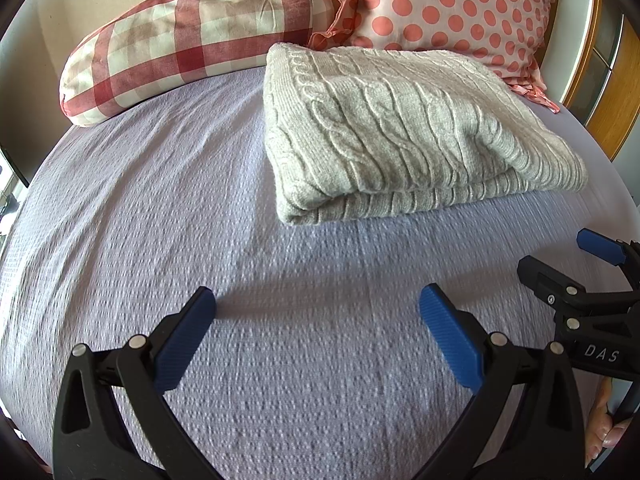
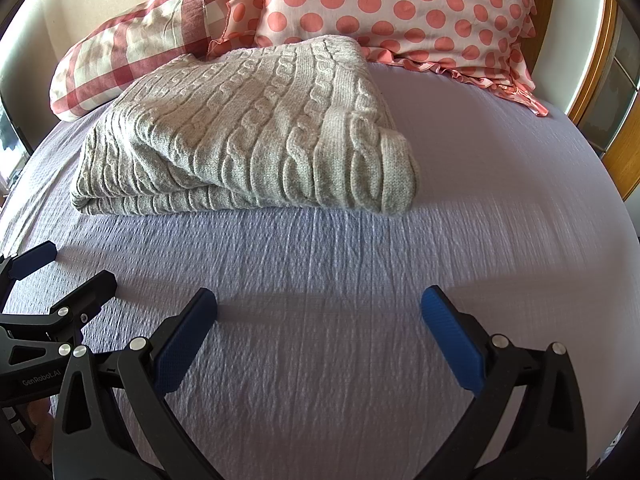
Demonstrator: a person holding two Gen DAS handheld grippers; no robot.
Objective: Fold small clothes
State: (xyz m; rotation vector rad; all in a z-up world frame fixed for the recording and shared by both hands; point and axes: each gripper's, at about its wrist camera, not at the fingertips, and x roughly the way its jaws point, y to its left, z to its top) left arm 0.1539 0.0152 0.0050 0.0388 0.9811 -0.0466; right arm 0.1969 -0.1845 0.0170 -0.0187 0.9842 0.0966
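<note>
A cream cable-knit sweater [image 1: 392, 128] lies folded into a thick rectangle on the lilac bed sheet [image 1: 160, 208], ahead of both grippers; it also shows in the right wrist view [image 2: 248, 140]. My left gripper [image 1: 318, 312] is open and empty, held over bare sheet short of the sweater's near edge. My right gripper [image 2: 319, 312] is open and empty too, also short of the sweater. The right gripper shows at the right edge of the left wrist view [image 1: 560, 264], and the left gripper at the left edge of the right wrist view [image 2: 76, 268].
A red-and-cream checked pillow [image 1: 180, 40] and a pink polka-dot pillow [image 1: 460, 8] lie at the head of the bed behind the sweater. A wooden frame [image 1: 612, 92] stands at the right. The sheet [image 2: 500, 160] stretches right of the sweater.
</note>
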